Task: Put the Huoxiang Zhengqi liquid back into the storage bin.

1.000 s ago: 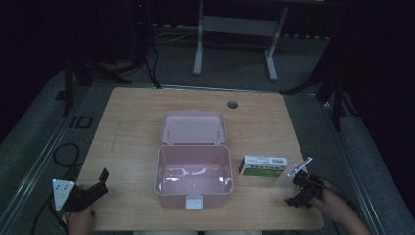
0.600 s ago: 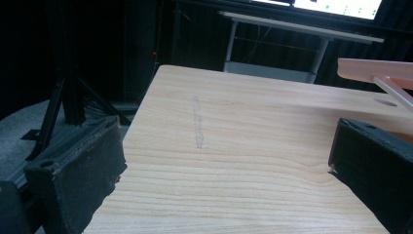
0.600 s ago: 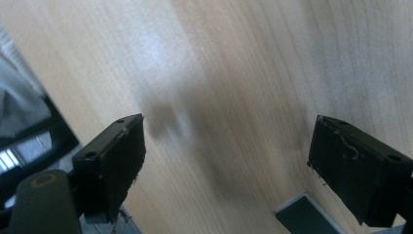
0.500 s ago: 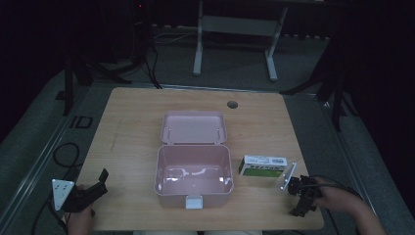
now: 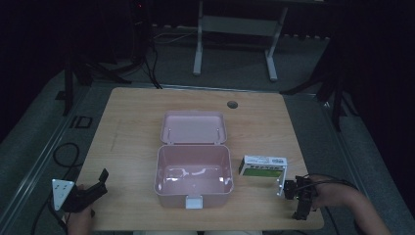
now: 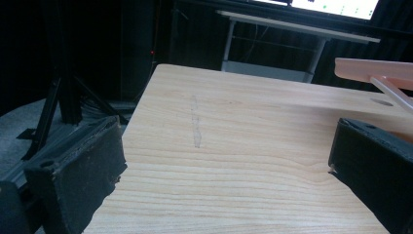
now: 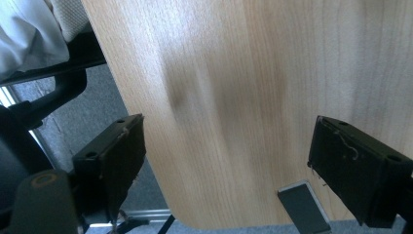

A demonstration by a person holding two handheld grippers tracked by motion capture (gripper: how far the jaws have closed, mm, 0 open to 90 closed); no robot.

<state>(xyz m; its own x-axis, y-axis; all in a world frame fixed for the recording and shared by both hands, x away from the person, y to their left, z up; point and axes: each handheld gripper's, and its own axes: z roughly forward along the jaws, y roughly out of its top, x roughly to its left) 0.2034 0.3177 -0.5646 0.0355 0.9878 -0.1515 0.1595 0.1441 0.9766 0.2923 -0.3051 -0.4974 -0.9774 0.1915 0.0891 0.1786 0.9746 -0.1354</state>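
Note:
An open pink plastic box [image 5: 194, 174] stands in the middle of the wooden table [image 5: 132, 132], its lid [image 5: 194, 128] laid back flat behind it and nothing inside. Just right of it lies a small white and green carton [image 5: 263, 166]. My left gripper [image 5: 100, 182] rests at the table's front left corner, open and holding nothing; in the left gripper view [image 6: 226, 146] it faces bare wood, with the pink lid's edge [image 6: 370, 70] at upper right. My right gripper [image 5: 301, 213] is at the front right, below the carton, open and turned toward the table's front edge [image 7: 226, 146].
A round cable hole [image 5: 232, 104] sits near the table's far edge. Stand legs [image 5: 235, 29] and cables lie on the dark floor behind. In the right gripper view a chair part [image 7: 44, 97] and a small grey tab [image 7: 302, 204] show at the table's edge.
The right gripper has swung away from the carton, turning from pointing up-left to pointing down at the table's front edge. The left gripper has stayed still.

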